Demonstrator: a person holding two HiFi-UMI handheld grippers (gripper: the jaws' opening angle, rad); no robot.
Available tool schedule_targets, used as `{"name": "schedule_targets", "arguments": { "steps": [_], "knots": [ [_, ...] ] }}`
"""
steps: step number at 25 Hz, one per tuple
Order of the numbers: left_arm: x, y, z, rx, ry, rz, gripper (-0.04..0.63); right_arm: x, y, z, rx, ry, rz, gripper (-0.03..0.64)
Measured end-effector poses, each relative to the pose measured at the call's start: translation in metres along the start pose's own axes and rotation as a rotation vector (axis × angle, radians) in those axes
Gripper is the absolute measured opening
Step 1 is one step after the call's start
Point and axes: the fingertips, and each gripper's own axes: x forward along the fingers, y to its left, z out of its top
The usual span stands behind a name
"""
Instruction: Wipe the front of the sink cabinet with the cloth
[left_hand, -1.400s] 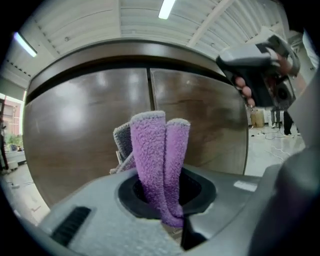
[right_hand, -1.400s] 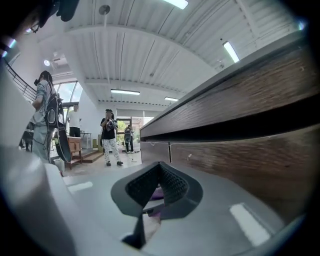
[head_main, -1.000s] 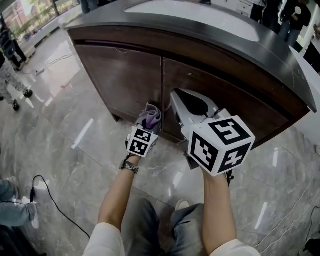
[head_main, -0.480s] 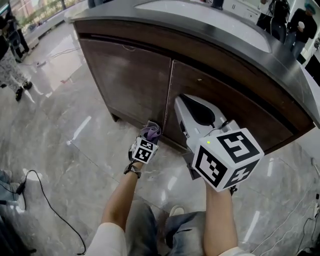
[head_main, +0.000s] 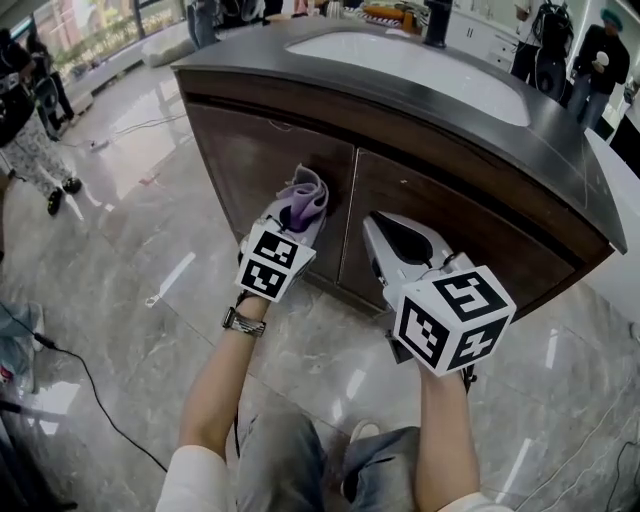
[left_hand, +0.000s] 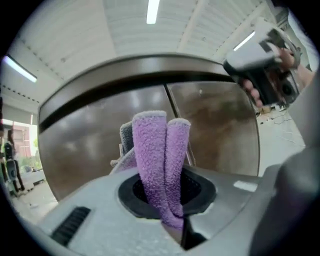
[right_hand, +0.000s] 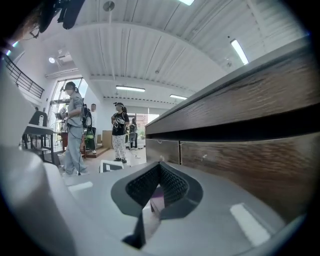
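The left gripper is clamping its jaws on a folded purple terry cloth at the dark wooden sink cabinet front. The right gripper is holding its jaws closed, empty.

The brown cabinet front walls off everything ahead of me across the middle of the frame, and its dark overhanging top closes the way upward. My left gripper, jaws clamped on the cloth, is close up to the left door near the centre seam; my right gripper, jaws together, hangs just beside it before the right door, leaving little room between the two. Open floor spreads to the left, crossed by a black cable at lower left, with a bystander at upper left.
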Motion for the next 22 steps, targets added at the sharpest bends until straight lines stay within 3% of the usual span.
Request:
{"name": "schedule_targets", "arguments": {
  "steps": [4, 8, 11, 13, 18, 22],
  "knots": [
    [-0.014, 0.023, 0.048, 0.072, -0.002, 0.007, 0.054, -0.006, 0.005, 0.002, -0.009, 0.001, -0.013, 0.006],
    [-0.034, 0.037, 0.098, -0.027, -0.142, -0.016, 0.052, -0.009, 0.007, 0.005, -0.007, -0.002, -0.025, 0.006],
    [-0.031, 0.041, 0.110, 0.007, -0.134, 0.008, 0.052, -0.010, 0.007, 0.006, -0.001, -0.010, -0.037, 0.006],
    [-0.027, 0.044, 0.102, -0.004, -0.135, 0.027, 0.052, -0.009, 0.007, 0.008, 0.007, -0.016, -0.040, 0.006],
    [-0.018, 0.053, 0.043, -0.190, -0.136, 0.040, 0.052, -0.008, 0.011, 0.011, 0.019, -0.022, -0.022, 0.006],
    [-0.008, 0.049, -0.003, -0.255, -0.098, 0.053, 0.052, 0.000, 0.014, 0.007, 0.021, -0.014, -0.013, 0.006]
  ]
}}
